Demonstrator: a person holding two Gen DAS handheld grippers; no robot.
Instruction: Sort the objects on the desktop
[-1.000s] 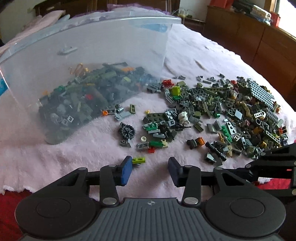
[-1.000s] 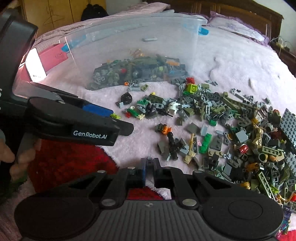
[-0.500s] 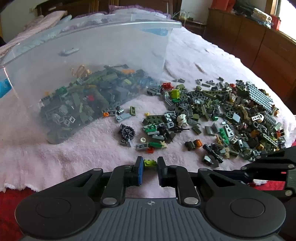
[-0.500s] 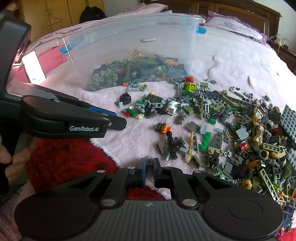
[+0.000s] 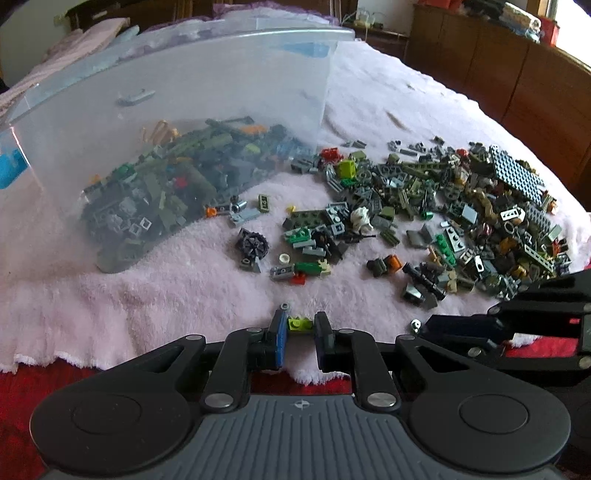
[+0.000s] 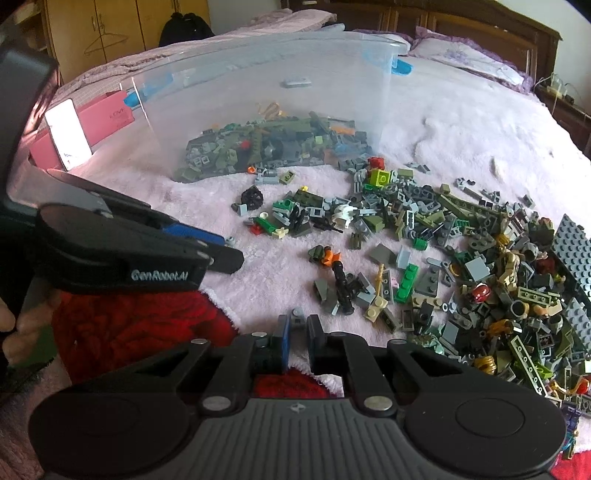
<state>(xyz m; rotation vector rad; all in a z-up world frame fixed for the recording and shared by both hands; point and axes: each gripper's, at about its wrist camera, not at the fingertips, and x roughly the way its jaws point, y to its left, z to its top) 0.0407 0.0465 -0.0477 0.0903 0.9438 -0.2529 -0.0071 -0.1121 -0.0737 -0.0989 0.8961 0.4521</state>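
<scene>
Left tongs are clamped on a tiny lime brick, near edge of the bed; right tongs pinch a small grey piece. Both look light, hard and slippery, so grip the flat sides. The clear bin, far left, already holds a heap of bricks.

Soft daylight, brightest from a window at one o'clock in the left wrist view, glare on the plastic bin, strong fisheye bending at edges, slightly hazy, shadows faint.
</scene>
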